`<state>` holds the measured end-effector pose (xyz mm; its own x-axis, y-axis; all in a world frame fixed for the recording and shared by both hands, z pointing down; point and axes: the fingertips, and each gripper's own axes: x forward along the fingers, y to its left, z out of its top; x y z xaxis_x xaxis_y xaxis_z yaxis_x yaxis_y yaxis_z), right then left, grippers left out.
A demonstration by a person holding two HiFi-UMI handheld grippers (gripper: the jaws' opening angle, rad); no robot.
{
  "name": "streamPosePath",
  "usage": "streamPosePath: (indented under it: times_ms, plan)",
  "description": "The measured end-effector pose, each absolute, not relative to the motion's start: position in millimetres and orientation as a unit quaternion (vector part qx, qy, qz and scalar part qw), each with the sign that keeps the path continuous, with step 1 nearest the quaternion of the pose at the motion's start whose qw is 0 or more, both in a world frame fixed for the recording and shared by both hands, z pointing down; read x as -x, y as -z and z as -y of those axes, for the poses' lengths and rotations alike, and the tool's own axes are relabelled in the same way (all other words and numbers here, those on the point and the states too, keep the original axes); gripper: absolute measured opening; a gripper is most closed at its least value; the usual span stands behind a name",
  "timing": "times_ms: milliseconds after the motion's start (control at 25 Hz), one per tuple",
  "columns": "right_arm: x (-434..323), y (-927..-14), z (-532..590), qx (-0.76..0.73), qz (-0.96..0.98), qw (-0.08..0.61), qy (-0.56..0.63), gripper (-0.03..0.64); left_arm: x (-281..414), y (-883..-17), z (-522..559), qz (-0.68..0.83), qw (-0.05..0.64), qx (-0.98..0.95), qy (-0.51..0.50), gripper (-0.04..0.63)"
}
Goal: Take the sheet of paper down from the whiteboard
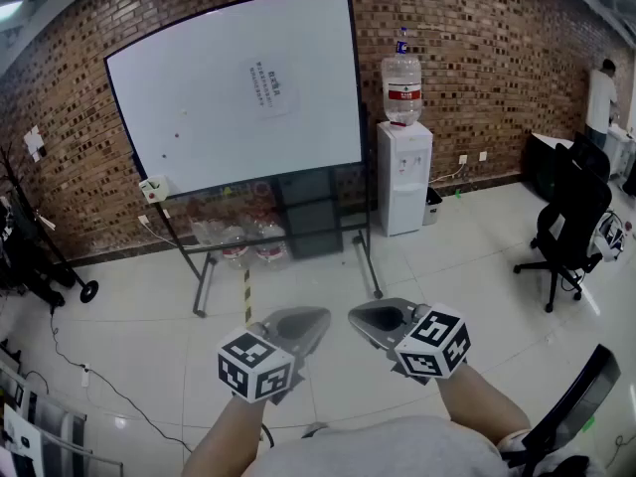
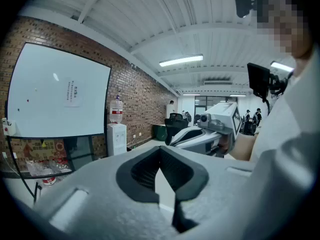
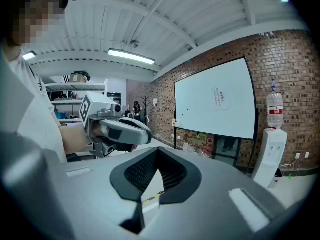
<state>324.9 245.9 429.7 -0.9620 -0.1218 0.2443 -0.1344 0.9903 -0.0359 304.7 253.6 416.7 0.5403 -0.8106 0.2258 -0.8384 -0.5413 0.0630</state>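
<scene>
A small sheet of paper (image 1: 266, 84) with printed lines hangs near the upper middle of the whiteboard (image 1: 199, 117). It also shows in the left gripper view, sheet (image 2: 73, 93), and in the right gripper view, sheet (image 3: 220, 97). The board stands on a rolling frame against the brick wall, well away from both grippers. My left gripper (image 1: 314, 318) and right gripper (image 1: 360, 318) are held low in front of me, side by side and pointing toward each other. Both are shut with nothing between the jaws.
A water dispenser (image 1: 403, 167) with a bottle stands right of the board. An office chair (image 1: 569, 222) is at the right, and a second chair back (image 1: 571, 396) sits close at the lower right. A cable (image 1: 99, 376) runs over the tiled floor at the left. A person (image 1: 600, 97) stands far right.
</scene>
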Motion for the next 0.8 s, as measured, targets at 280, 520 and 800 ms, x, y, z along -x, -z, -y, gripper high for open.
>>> streamPosePath:
  times_ms: [280,520,800]
  plan:
    - [-288.3,-448.3,-225.2,-0.041,0.989,0.138,-0.031,0.000,-266.2,-434.4,-229.2,0.487,0.097,-0.865,-0.074,0.001]
    - [-239.8,-469.5,-172.1,-0.035,0.986,0.156,-0.038,0.000,-217.2,-451.8,-172.3,0.487,0.108,-0.864,-0.064,0.002]
    - [-114.1,-468.3,-46.9,-0.058,0.984,0.158,-0.053,0.000,-85.6,-452.0,-50.8,0.476,0.119,-0.869,-0.066,0.000]
